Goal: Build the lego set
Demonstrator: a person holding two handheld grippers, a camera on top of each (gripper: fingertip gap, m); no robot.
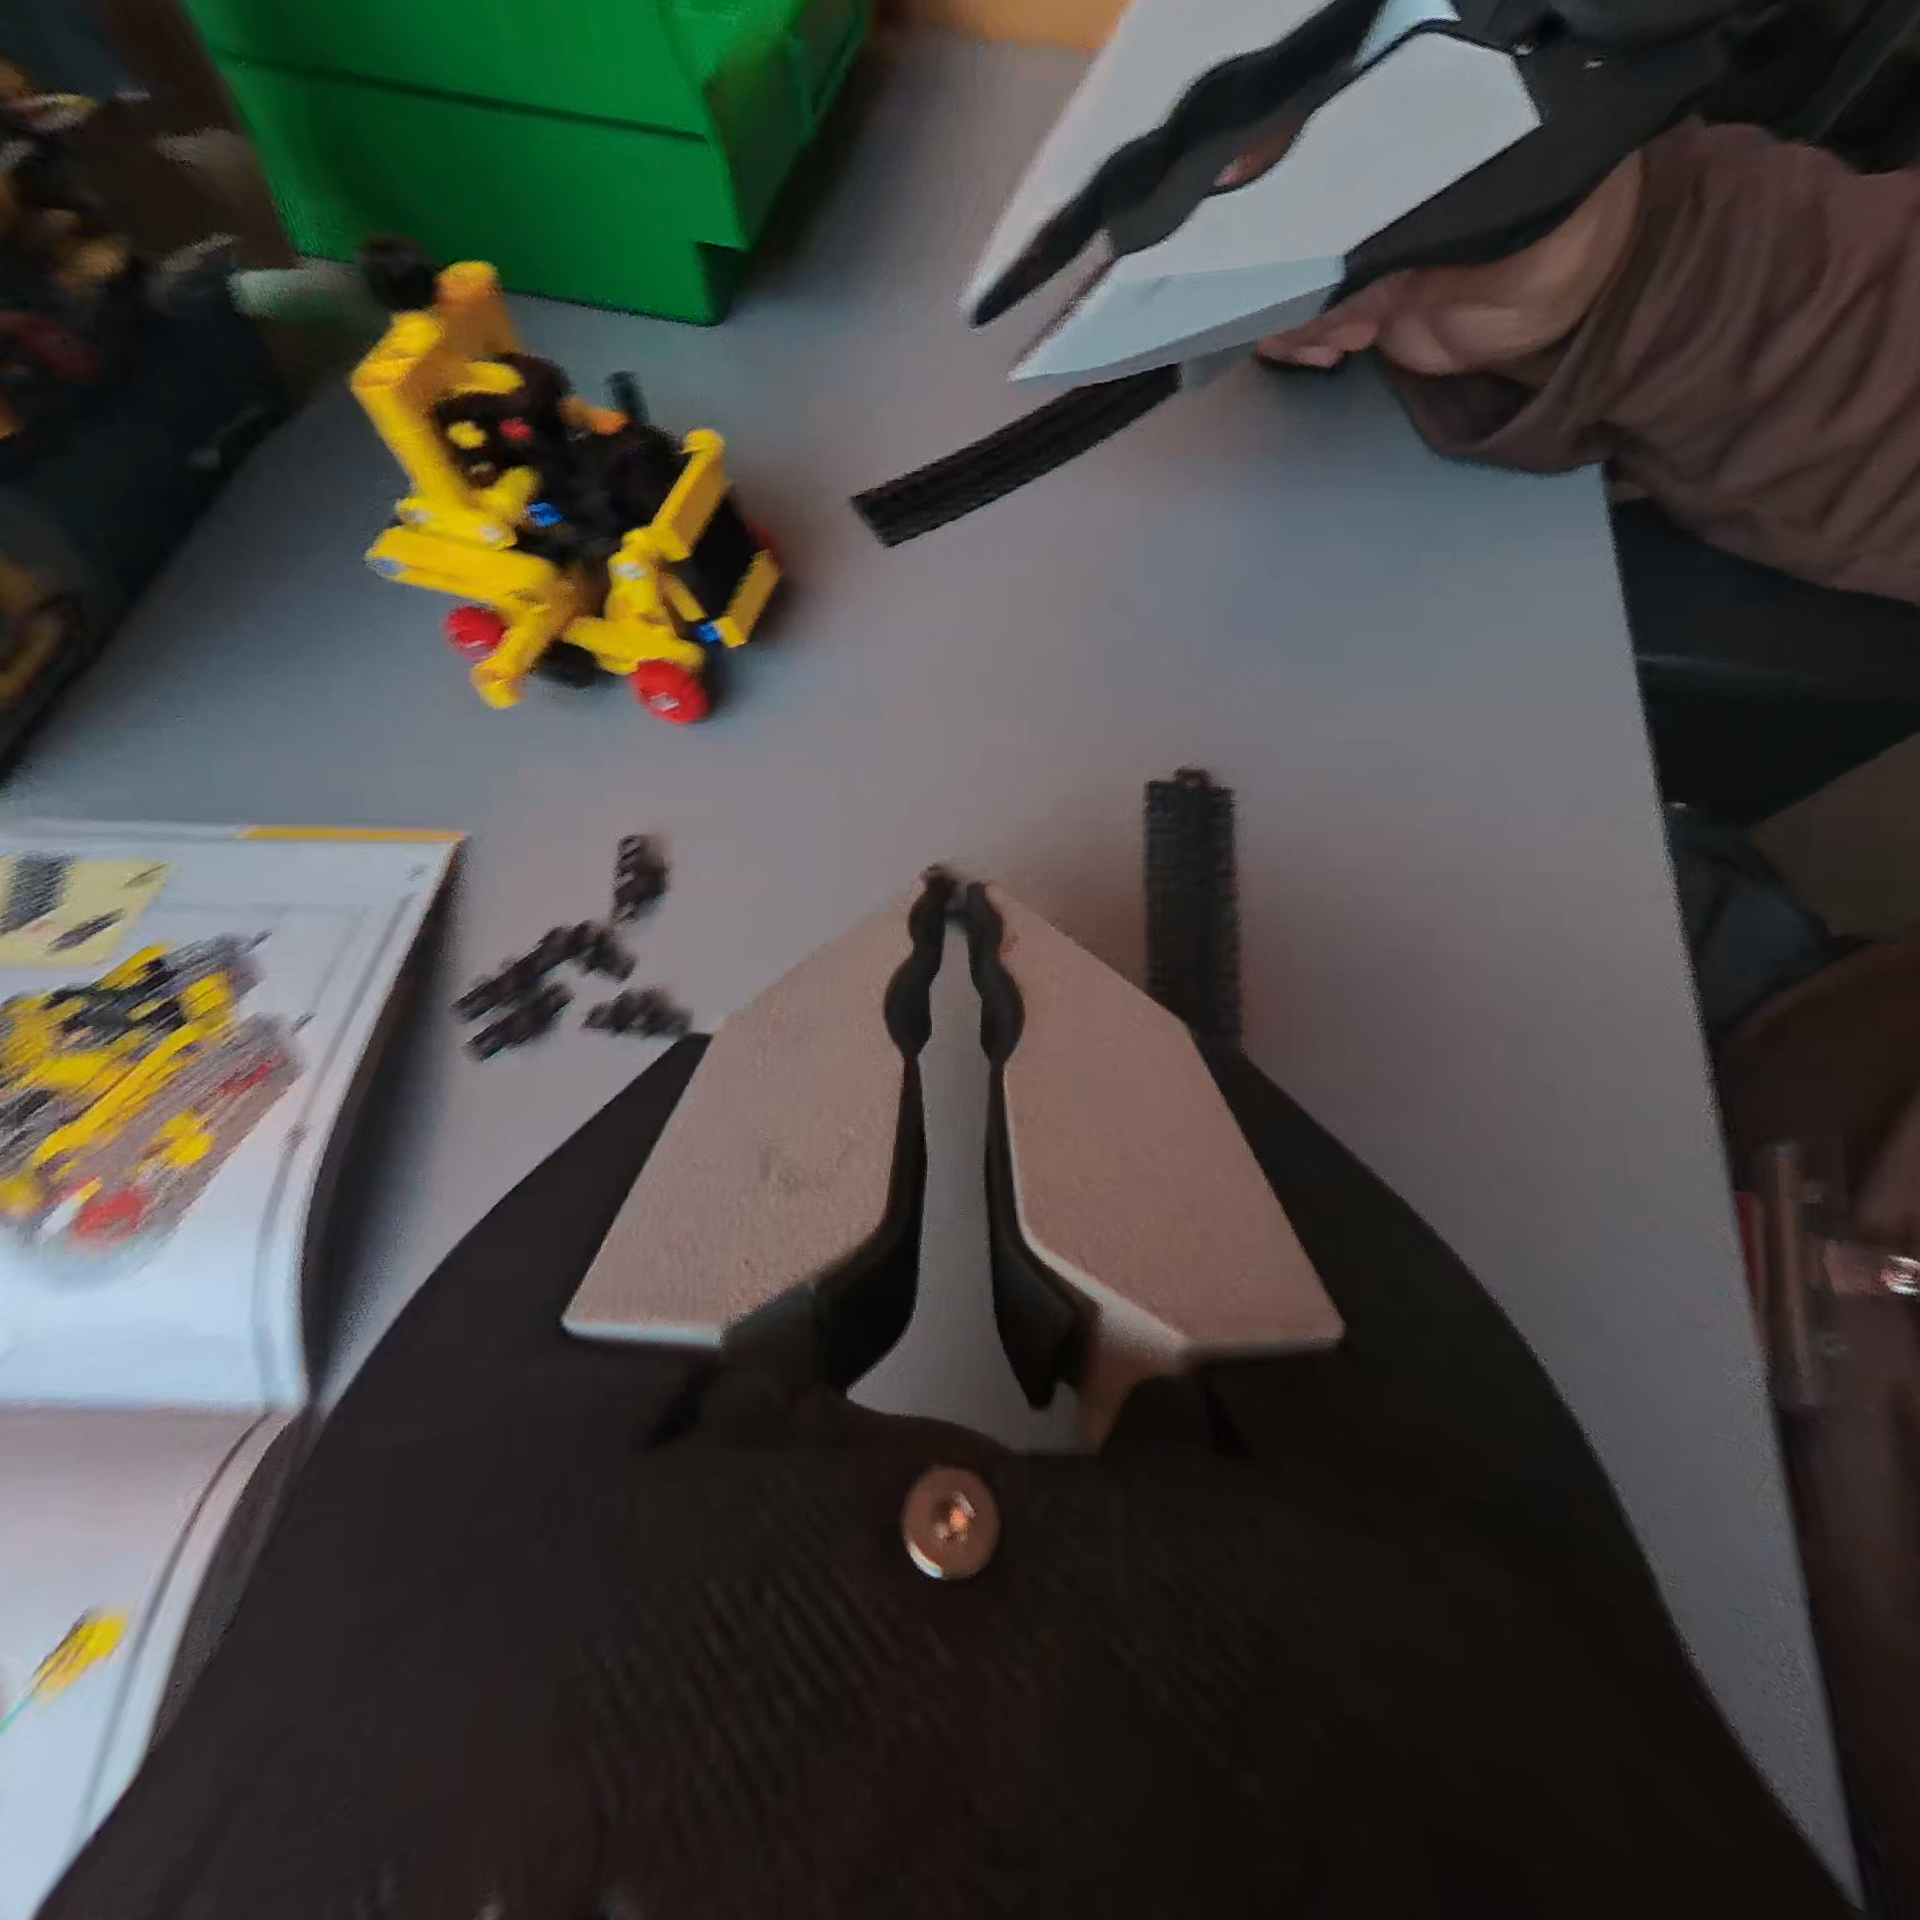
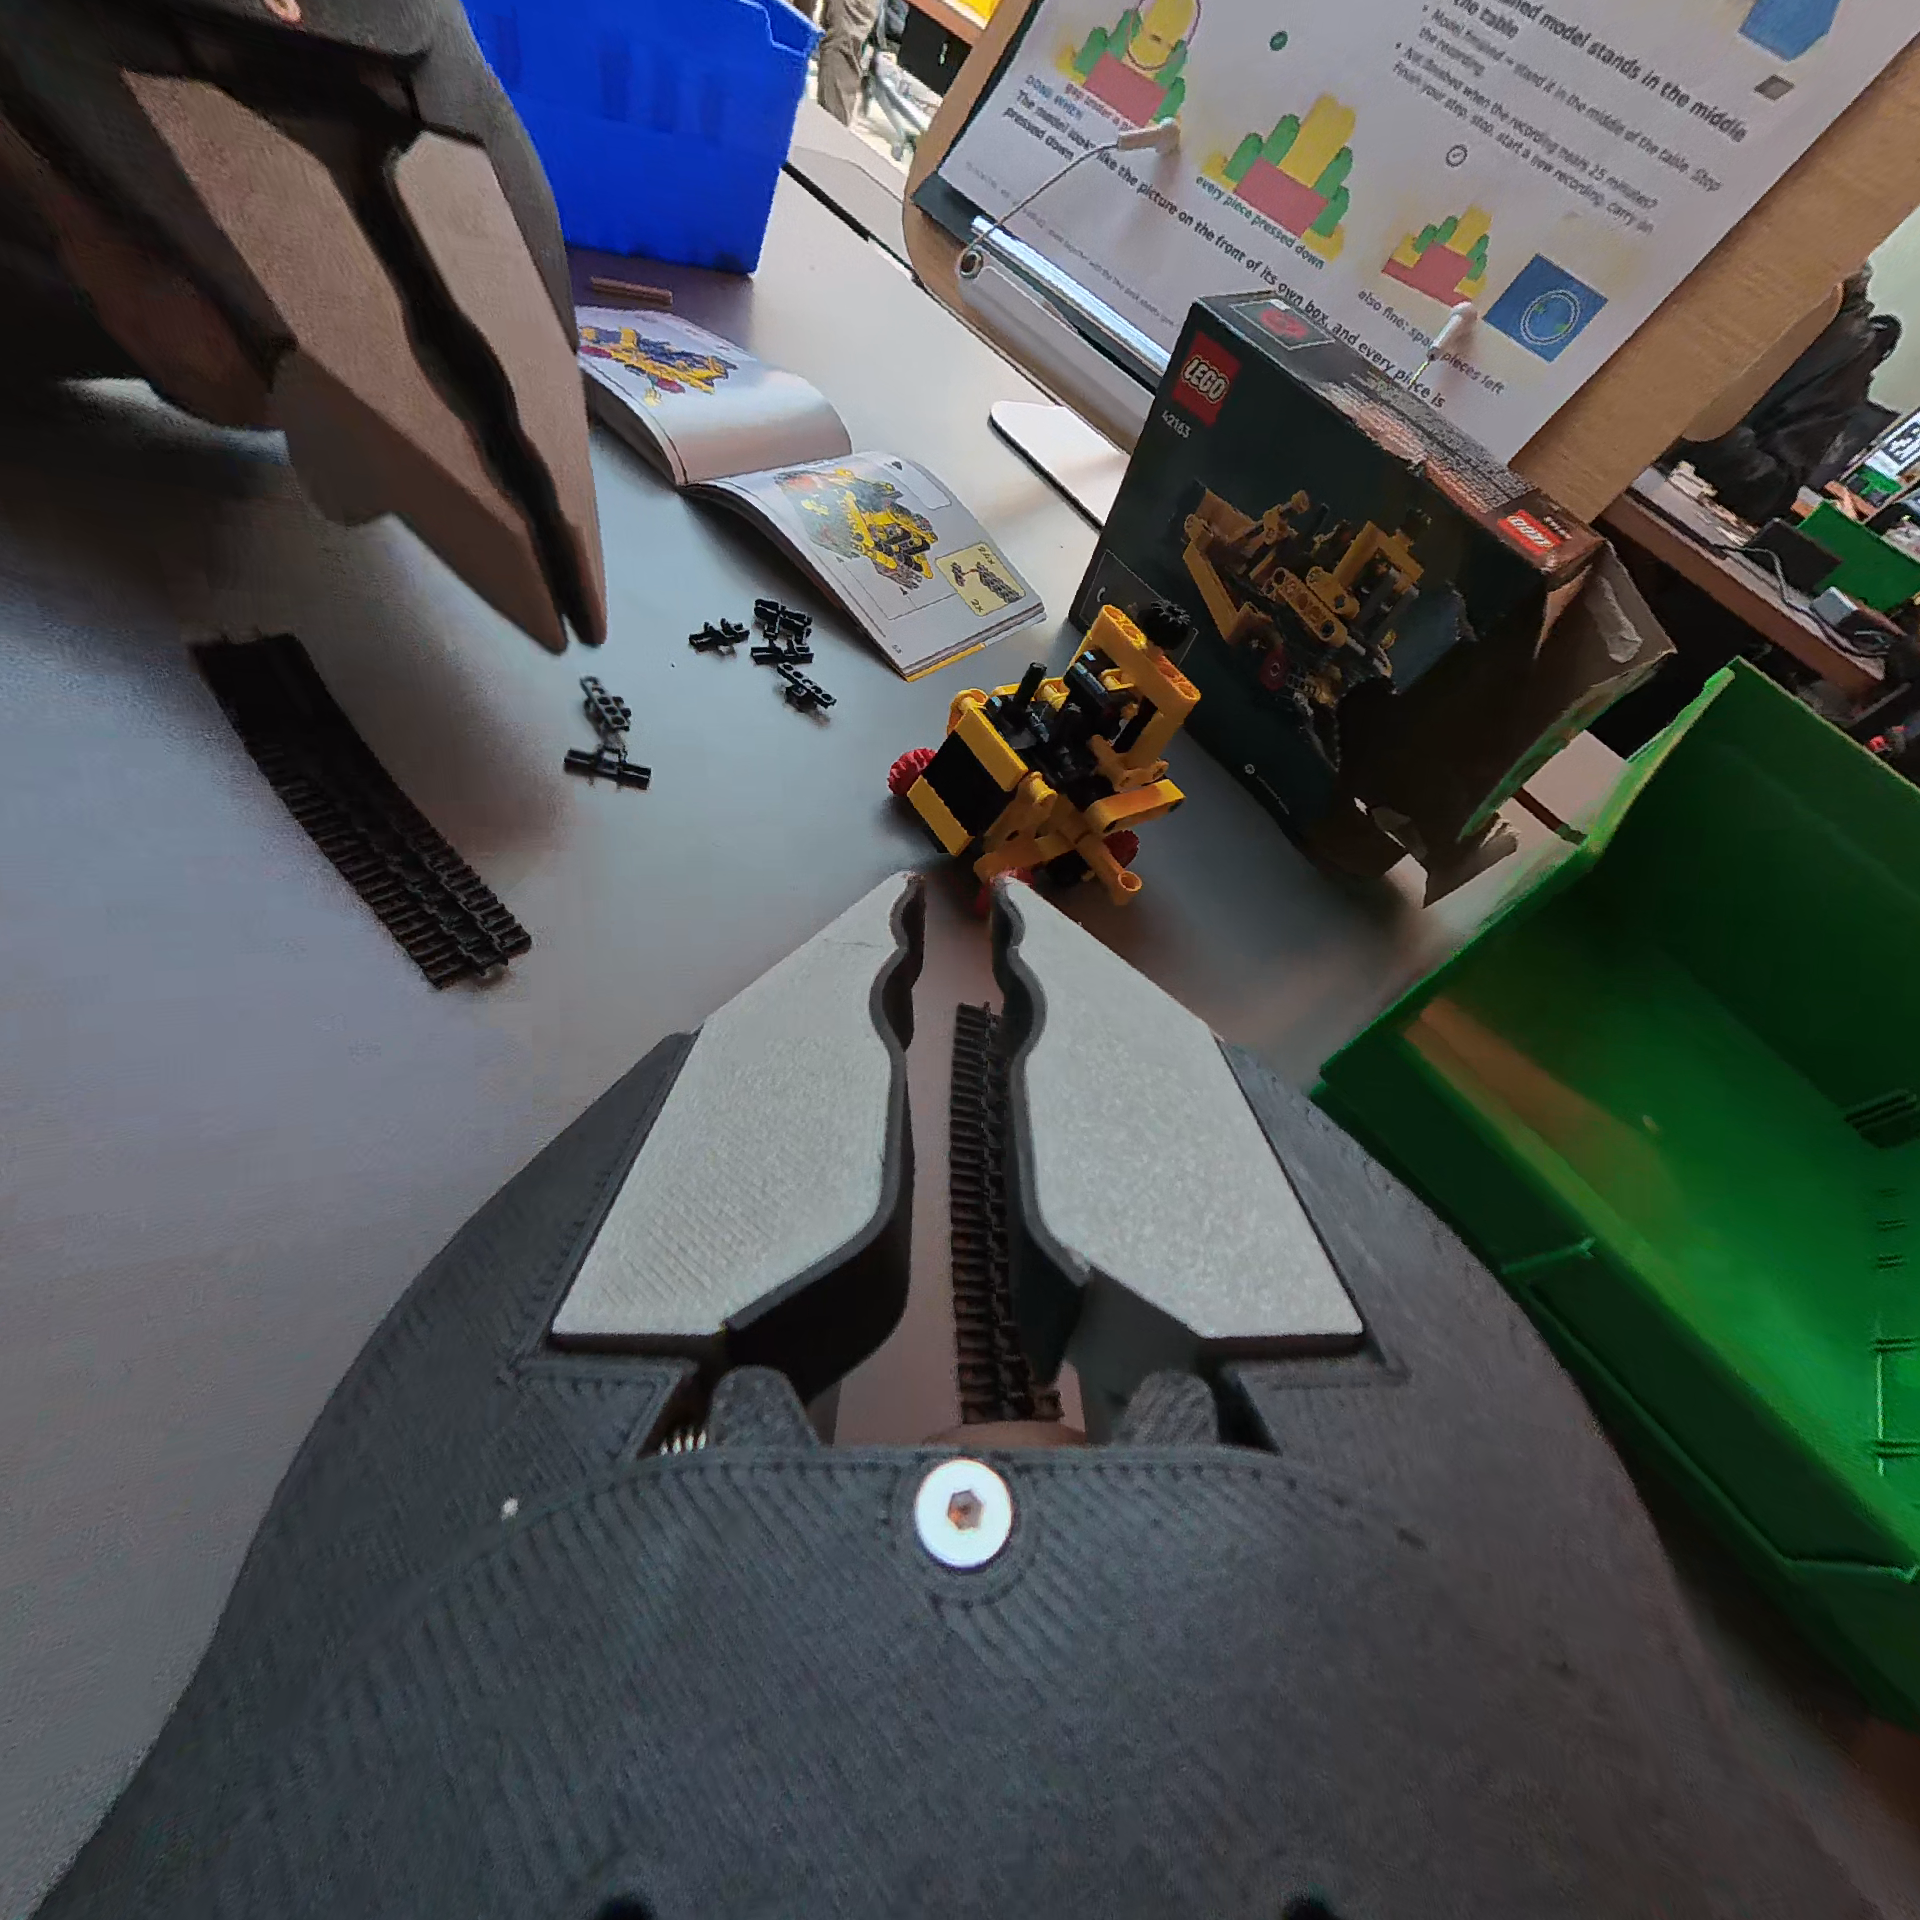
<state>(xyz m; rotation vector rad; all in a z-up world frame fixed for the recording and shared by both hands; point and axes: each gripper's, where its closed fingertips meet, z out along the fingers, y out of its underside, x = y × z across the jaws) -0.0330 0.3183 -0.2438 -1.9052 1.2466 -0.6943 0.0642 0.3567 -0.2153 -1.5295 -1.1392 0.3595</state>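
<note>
Right gripper (image 2: 956, 894) jaws slightly parted, empty, above 1 black track strip (image 2: 982, 1195) on the table (image 2: 156, 1143). Left gripper (image 1: 956, 894) jaws nearly closed, grasping nothing. Yellow lego bulldozer (image 2: 1044, 774) stands mid-table beside its box (image 2: 1351, 582), loose black links (image 2: 769, 649) near the open manual (image 2: 810, 488).

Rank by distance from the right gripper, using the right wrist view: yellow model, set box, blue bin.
From the right gripper:
1. yellow model, just beyond the fingertips, slightly right.
2. set box, behind the model, farther right.
3. blue bin, far back on the left.
</note>
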